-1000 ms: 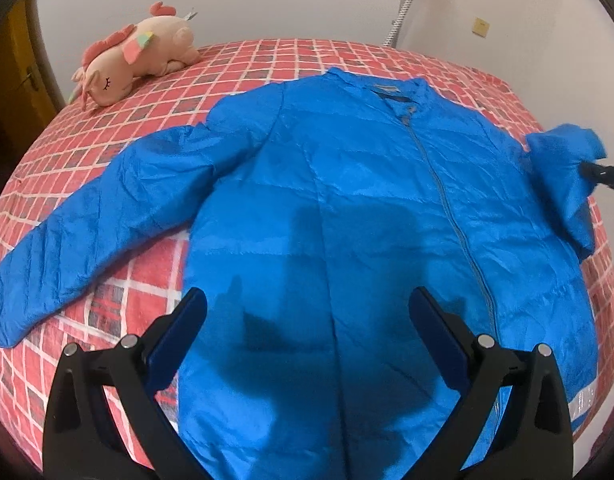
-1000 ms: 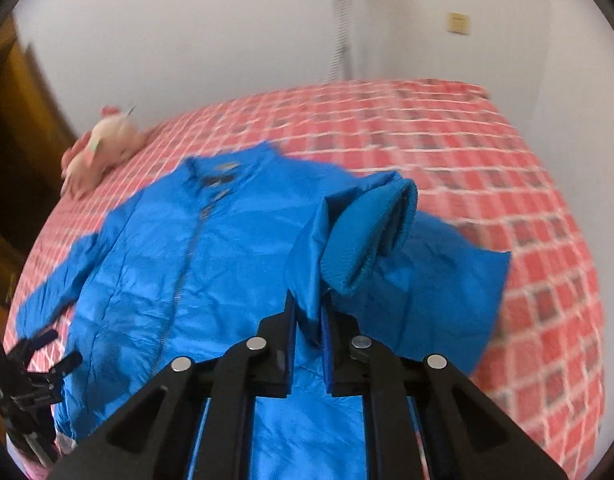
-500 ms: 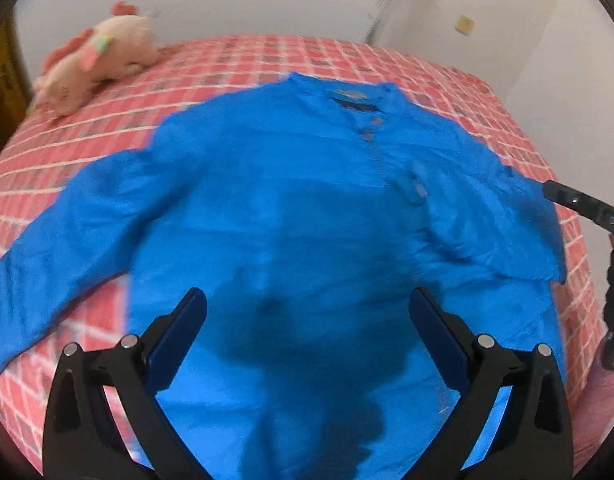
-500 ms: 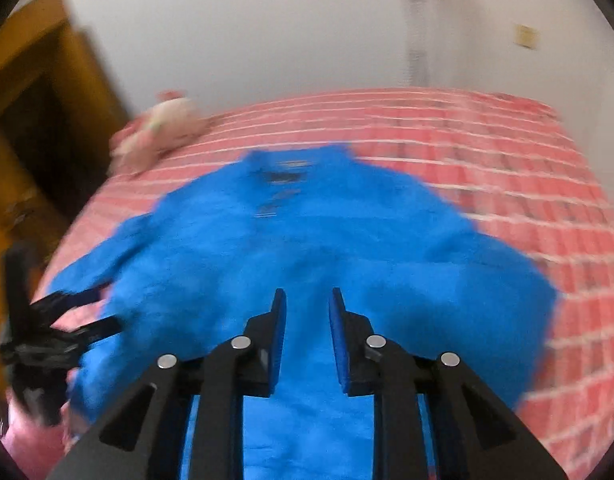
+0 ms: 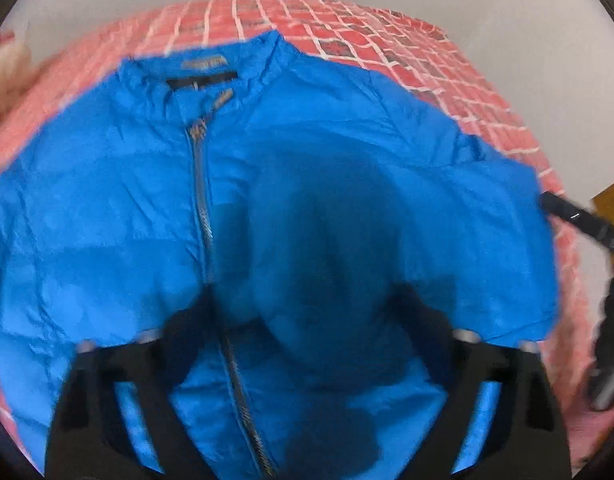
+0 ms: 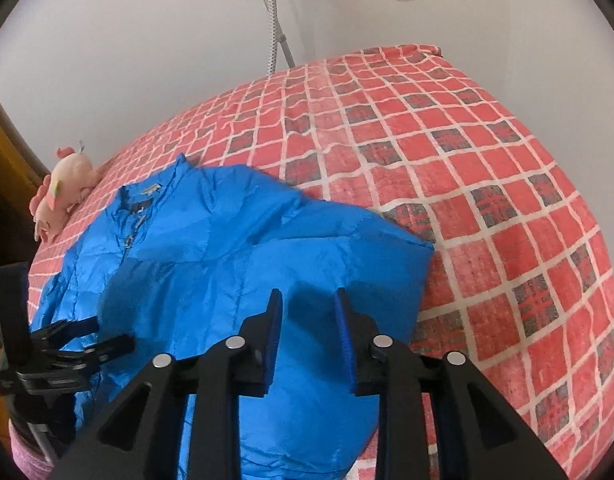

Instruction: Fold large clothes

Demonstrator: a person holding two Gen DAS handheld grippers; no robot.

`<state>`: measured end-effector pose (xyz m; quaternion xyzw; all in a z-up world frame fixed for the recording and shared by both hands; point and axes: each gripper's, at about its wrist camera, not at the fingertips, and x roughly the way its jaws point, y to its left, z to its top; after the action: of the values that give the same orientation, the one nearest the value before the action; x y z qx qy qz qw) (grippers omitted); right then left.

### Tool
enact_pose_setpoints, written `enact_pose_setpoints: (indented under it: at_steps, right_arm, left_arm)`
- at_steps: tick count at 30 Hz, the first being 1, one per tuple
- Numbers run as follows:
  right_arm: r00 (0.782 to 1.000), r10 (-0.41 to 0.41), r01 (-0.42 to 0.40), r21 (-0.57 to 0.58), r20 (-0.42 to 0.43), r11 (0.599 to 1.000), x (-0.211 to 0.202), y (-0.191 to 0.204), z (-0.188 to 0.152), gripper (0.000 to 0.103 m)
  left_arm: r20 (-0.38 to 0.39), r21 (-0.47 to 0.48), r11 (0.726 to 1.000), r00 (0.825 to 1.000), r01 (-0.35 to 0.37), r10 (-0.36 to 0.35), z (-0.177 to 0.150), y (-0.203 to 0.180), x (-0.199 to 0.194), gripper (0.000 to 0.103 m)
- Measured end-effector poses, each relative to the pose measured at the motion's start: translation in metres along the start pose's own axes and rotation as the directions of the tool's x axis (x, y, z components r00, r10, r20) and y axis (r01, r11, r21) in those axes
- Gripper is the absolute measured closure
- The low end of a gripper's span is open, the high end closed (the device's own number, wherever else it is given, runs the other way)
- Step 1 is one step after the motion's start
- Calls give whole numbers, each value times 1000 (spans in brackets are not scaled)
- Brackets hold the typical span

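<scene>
A blue puffer jacket [image 5: 307, 208] lies front up on the bed, zipper [image 5: 201, 200] closed, collar toward the wall. Its right sleeve is folded in across the body [image 6: 307, 256]. My left gripper [image 5: 307, 312] is open and empty, low over the jacket's lower chest; its fingers are blurred. It also shows in the right wrist view [image 6: 87, 340] at the jacket's left edge. My right gripper [image 6: 309, 320] is open and empty above the folded sleeve; part of it shows in the left wrist view [image 5: 579, 220].
The bed has a red checked cover [image 6: 487, 160]. A pink plush toy [image 6: 63, 196] lies at the far left by the wall. A pole [image 6: 273, 20] stands against the wall behind the bed. Wooden furniture [image 6: 3, 152] is at the left.
My right gripper let go of the sleeve, which now lies folded across the jacket, and opened wider. My left gripper swung right and closer to the jacket.
</scene>
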<state>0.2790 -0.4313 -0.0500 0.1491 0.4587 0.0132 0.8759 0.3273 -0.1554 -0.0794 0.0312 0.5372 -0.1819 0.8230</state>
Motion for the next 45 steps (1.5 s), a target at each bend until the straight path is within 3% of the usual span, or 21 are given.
enact_pose_setpoints:
  at_steps: [2, 5, 8, 10, 15, 20, 25, 30, 33, 35, 38, 40, 45]
  right_arm:
    - [1000, 8, -8, -6, 8, 1000, -2, 4, 1, 75]
    - [999, 37, -37, -2, 24, 999, -6, 6, 2, 75]
    - [995, 88, -88, -3, 45, 996, -11, 7, 3, 75]
    - [991, 125, -125, -4, 55, 992, -14, 8, 3, 75]
    - [962, 272, -271, -28, 16, 962, -7, 25, 0, 74]
    - [962, 268, -272, -68, -61, 960, 19, 53, -9, 74]
    - [968, 189, -201, -61, -167, 978, 59, 59, -20, 75]
    - [974, 140, -158, -98, -176, 982, 71, 67, -27, 75]
    - [976, 145, -162, -96, -161, 982, 69, 67, -28, 74]
    - [978, 147, -160, -85, -147, 983, 61, 67, -26, 73]
    - [983, 139, -152, -111, -117, 982, 40, 80, -25, 70]
    - [991, 95, -107, -137, -91, 985, 32, 97, -28, 70]
    - [999, 19, -27, -217, -41, 976, 30, 136, -43, 70]
  left_arm:
    - [19, 9, 1000, 1000, 21, -22, -1, -1, -2, 58]
    - [54, -2, 999, 997, 53, -53, 0, 2, -11, 78]
    - [121, -32, 997, 991, 64, -60, 0, 16, -33, 88]
    - [158, -65, 996, 986, 68, -57, -1, 32, -50, 89]
    - [218, -105, 994, 975, -13, 36, -10, 74, -88, 90]
    - [165, -186, 975, 975, -119, 151, -21, 120, -85, 90]
    - [96, -226, 965, 982, -135, 160, -30, 147, -57, 84]
    - [82, -263, 963, 994, -52, 76, -39, 165, -41, 81]
    - [94, -282, 959, 993, -40, 69, -41, 169, -48, 79]
    - [106, -289, 955, 989, -67, 101, -44, 165, -56, 63]
    - [190, -268, 955, 965, -128, 183, -46, 149, -87, 53]
    - [239, -238, 964, 955, -119, 177, -45, 134, -100, 46]
    - [243, -168, 976, 953, -141, 179, -45, 108, -86, 46]
